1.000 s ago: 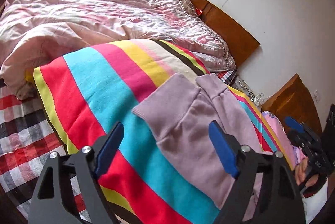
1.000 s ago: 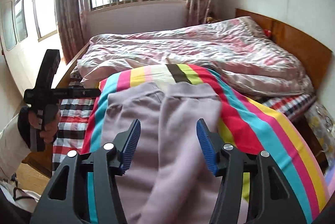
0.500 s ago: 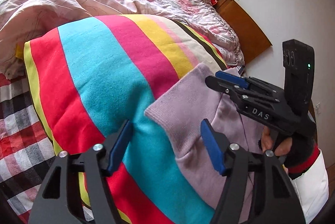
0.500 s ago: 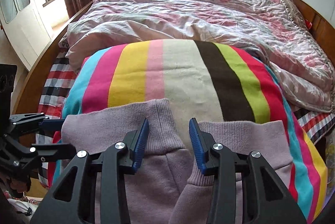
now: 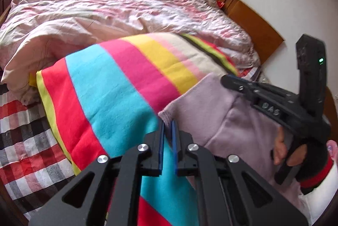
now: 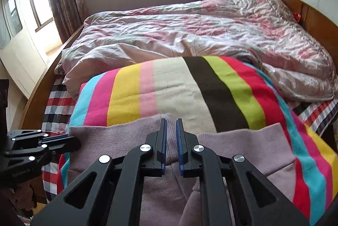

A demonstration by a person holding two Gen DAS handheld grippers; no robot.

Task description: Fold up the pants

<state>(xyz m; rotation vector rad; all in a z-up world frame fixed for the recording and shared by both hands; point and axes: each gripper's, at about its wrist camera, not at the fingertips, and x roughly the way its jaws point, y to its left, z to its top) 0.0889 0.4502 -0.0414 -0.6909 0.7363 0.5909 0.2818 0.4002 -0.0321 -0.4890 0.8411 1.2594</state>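
Left tongs (image 5: 167, 128) pinch pants (image 5: 228, 120) cuff corner; right tongs (image 6: 170, 130) nip cuff edge beside seam; we hold both ends to lift leg evenly off blanket (image 6: 126, 95)

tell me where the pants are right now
The lilac pants lie on the near end of the striped blanket on the bed, cuffs toward the pink quilt. Each gripper, left and right, is closed at a cuff edge.

My left wrist view blurs the striped blanket (image 5: 118, 86); frame edges cut off the lilac pants (image 6: 243, 147) legs.
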